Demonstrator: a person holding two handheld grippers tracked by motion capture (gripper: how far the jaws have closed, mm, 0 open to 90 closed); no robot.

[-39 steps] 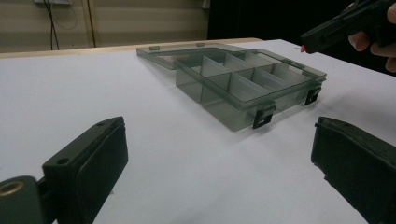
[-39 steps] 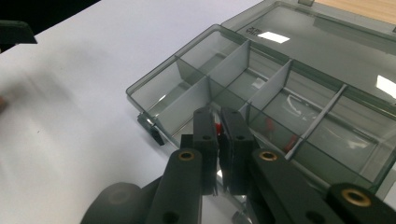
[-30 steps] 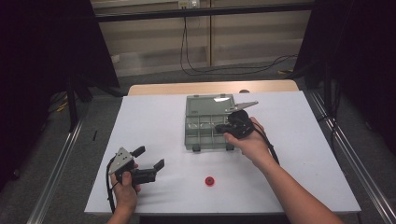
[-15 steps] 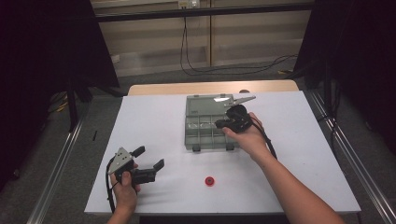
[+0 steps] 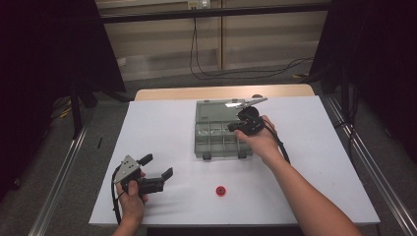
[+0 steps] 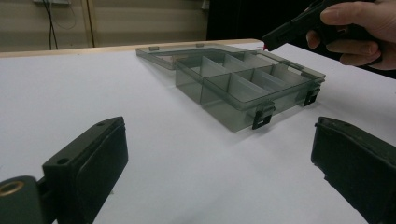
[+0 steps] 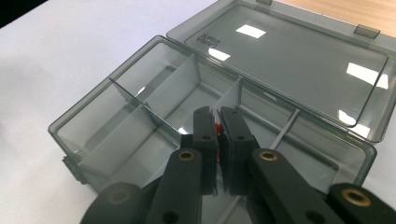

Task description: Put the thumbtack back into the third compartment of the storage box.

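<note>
Two grippers are at work, but only one has moved. Over the last second the right gripper (image 5: 231, 127) has drifted a little toward the lower left of the high view, from the far right part of the grey compartment box (image 5: 202, 147) to a spot over its middle row. Its jaws are pressed nearly together on a small red piece (image 7: 217, 128), a sliver of which shows between the pads in the right gripper view; what exactly that piece is I cannot tell at this size. There the tips hang just above a divider at the centre of the box, whose lid (image 7: 299, 51) lies folded open at the upper right.

By my reading, the carry is nearly over and the drop into a compartment comes next.

A second red piece (image 5: 220, 190) lies on the white table (image 5: 162, 123) at lower centre, apart from the box. The left gripper (image 5: 160, 166) rests low on the table at lower left, unchanged, jaws wide apart and empty.
</note>
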